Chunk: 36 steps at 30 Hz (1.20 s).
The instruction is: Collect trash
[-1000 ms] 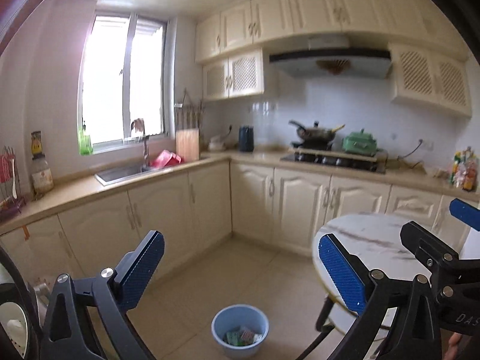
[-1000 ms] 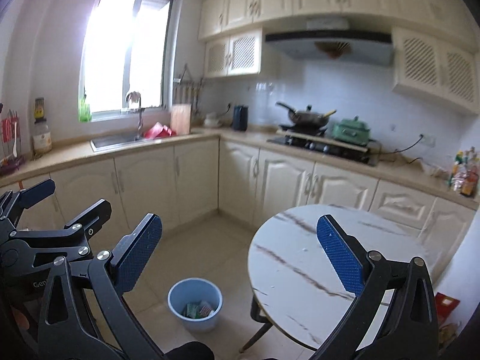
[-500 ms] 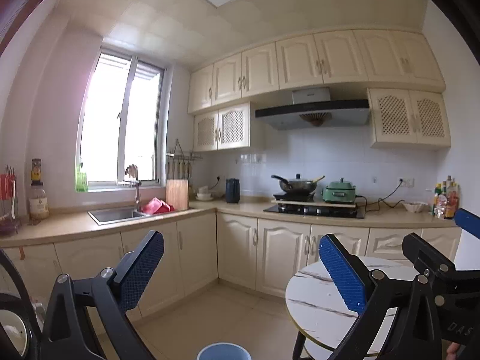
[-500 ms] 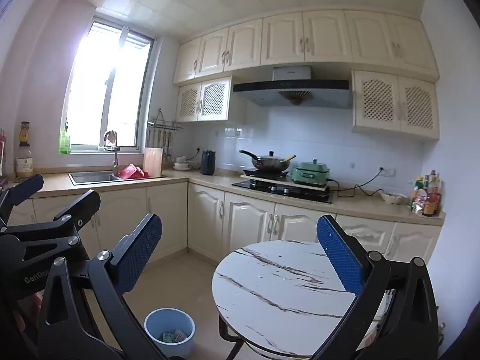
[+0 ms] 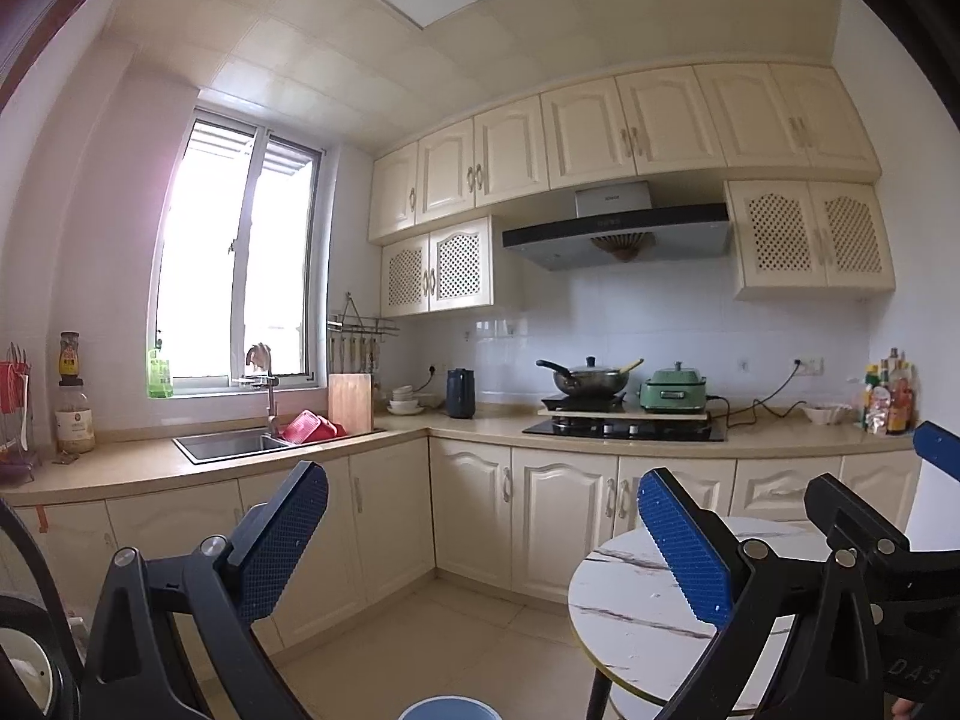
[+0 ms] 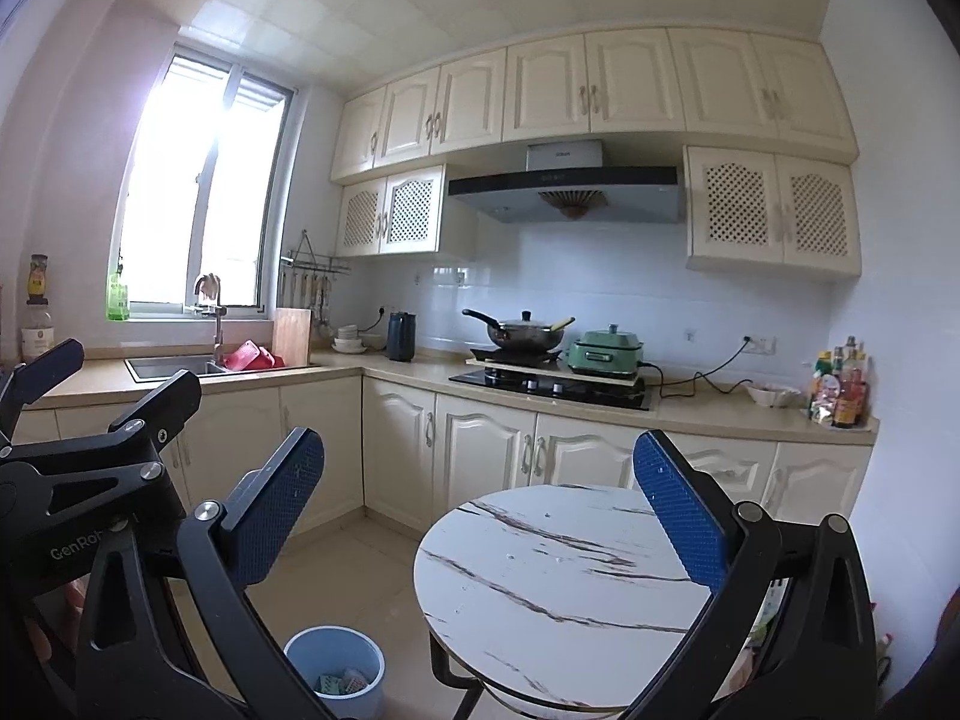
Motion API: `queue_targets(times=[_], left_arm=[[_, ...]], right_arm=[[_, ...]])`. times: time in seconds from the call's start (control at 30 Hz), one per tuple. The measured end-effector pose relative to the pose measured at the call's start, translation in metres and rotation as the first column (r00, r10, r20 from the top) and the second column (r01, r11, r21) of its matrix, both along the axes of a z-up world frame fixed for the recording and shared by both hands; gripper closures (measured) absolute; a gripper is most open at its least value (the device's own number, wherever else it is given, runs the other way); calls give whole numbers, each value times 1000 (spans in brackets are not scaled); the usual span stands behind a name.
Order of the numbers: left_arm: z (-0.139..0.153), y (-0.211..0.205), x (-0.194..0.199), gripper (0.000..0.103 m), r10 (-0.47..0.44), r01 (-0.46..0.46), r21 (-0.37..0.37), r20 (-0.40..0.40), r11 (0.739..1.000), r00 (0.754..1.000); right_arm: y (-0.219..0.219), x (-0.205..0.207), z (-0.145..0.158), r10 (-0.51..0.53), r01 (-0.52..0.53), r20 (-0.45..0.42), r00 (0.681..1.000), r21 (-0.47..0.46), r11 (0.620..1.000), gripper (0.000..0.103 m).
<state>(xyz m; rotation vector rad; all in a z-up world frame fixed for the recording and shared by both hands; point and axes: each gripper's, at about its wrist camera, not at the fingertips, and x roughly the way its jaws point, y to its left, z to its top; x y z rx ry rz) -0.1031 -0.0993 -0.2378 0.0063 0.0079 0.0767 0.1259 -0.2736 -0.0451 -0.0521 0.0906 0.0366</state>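
Both grippers are held level with jaws spread wide and nothing between them — the left gripper (image 5: 480,540) faces the kitchen cabinets, the right gripper (image 6: 480,504) looks over the round marble table (image 6: 540,618). The blue bin (image 6: 336,669) stands on the floor just left of the table, scraps of trash (image 6: 342,684) inside it.

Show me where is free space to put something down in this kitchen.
The round table top is bare. The counter between the stove and the white bowl holds only a cord. Around the sink it is crowded.
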Motion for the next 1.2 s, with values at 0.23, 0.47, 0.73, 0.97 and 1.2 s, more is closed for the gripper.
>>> queue_targets(times=[0.23,0.47,0.73,0.97,1.2], left_arm=[[17,1,25,1,2,-2,8,-12,1000,1000],[31,7,43,1,4,-4,15,-13,1000,1000],[39,20,59,1,2,-2,17,-24,1000,1000],[46,33,78,1,6,-6,24,-37,1000,999],[56,44,96,1,11,-10,29,-44,1000,999]], right_arm=[[-2,4,-2,-2,2,-15,1000,5,1000,0],[-4,7,-5,2,-1,-26,1000,13,1000,0],[-4,9,-6,-1,1,-31,1000,15,1000,0],[-3,15,-9,2,-1,-38,999,28,1000,0],[0,19,-14,8,-6,-47,999,43,999,0]])
